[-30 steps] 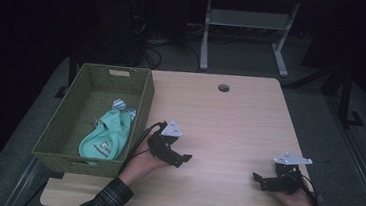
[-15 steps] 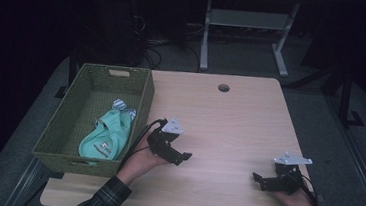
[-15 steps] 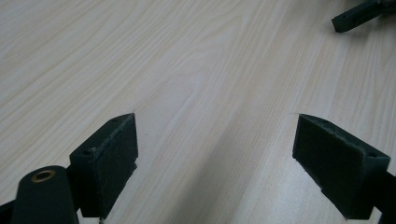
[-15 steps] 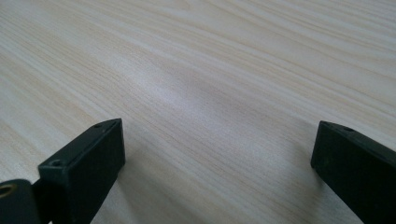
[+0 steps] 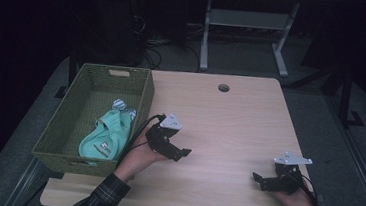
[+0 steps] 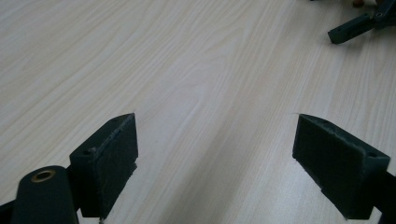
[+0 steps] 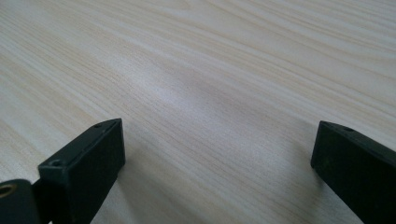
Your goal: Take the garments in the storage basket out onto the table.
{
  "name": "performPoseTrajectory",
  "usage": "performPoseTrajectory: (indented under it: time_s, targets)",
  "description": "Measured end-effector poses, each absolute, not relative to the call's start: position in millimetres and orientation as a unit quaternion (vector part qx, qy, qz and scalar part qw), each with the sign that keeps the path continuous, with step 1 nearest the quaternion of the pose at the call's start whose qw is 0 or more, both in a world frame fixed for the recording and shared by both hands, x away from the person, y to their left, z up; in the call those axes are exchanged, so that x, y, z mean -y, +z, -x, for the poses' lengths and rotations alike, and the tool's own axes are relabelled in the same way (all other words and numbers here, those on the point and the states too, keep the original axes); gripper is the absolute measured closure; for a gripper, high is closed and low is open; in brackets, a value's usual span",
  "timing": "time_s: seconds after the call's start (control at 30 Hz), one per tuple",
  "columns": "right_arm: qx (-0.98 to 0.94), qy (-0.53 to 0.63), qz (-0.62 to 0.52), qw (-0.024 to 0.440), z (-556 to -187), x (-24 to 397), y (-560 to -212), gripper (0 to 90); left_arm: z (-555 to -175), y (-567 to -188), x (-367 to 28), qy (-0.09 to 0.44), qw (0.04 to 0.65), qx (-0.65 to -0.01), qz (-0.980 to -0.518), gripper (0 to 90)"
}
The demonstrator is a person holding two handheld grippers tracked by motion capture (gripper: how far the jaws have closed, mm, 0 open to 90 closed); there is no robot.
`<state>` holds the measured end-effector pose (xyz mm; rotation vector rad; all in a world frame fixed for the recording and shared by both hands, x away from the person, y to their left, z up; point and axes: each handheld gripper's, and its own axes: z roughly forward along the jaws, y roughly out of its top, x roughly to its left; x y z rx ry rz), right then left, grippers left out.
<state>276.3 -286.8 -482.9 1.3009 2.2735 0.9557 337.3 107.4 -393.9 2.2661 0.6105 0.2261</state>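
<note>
A mint-green garment with striped cuffs lies inside a woven green basket at the table's left side. My left gripper rests low on the table just right of the basket, held by a hand in a plaid sleeve. Its jaws stand wide apart over bare wood, so the left gripper is open and holds nothing. My right gripper sits near the front right of the table. The right gripper is open too, with only wood grain between its pads. The right gripper's jaw tip shows far off in the left gripper view.
The light wooden table has a round cable hole near its far edge. Beyond it stands a metal-legged table frame on a dark floor. Cables trail from both grippers.
</note>
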Motion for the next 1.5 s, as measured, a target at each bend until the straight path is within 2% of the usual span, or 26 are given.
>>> performPoseTrajectory:
  time_s: [1.0,1.5]
  targets:
    - [-0.802,0.338,-0.460,0.176,-276.3,286.6,-482.9,2.7,-349.0,-365.5,-122.1,0.081,0.387,-0.235,-0.888,13.7]
    - [-0.802,0.338,-0.460,0.176,-276.4,286.6,-482.9,2.7,-353.9,-357.2,-142.1,0.088,0.389,-0.249,-0.883,13.8]
